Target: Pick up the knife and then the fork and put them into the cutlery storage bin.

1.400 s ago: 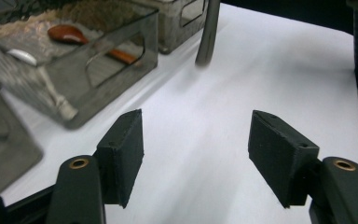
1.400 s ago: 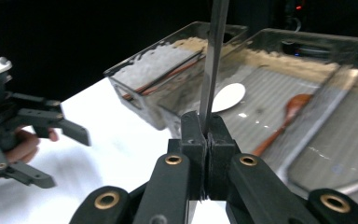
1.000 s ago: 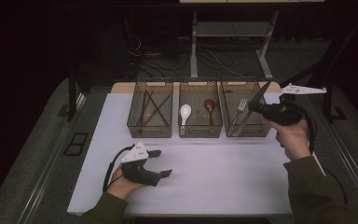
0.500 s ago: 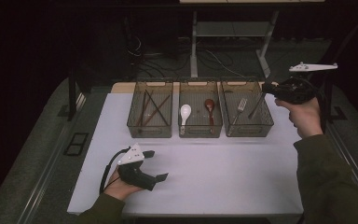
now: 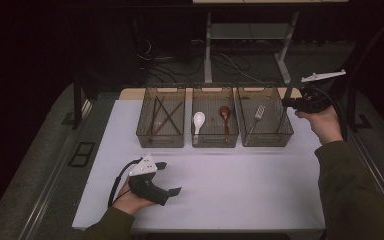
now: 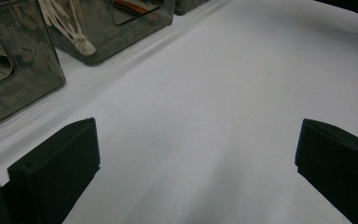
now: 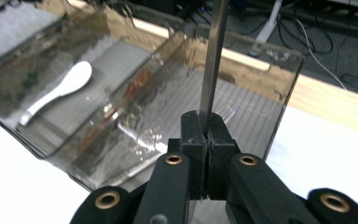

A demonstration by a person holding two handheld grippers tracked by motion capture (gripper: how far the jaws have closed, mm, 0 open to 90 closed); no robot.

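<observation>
At the right edge of the frame, the right tool [image 5: 291, 102] is clenched on a thin grey metal handle [image 7: 213, 60], upright above the right bin [image 5: 265, 137]; the left tool [image 5: 169, 177], jaws just opened wide, rests empty on the worktop [image 5: 240, 190]

slim grey metal utensil handle [image 7: 213, 60]: far end cut off at 12 o'clock | smoky clear plastic bin [image 6: 9, 70]: cropped at 9 o'clock | red-brown spoon [image 7: 133, 88]: blurred through bin wall
</observation>
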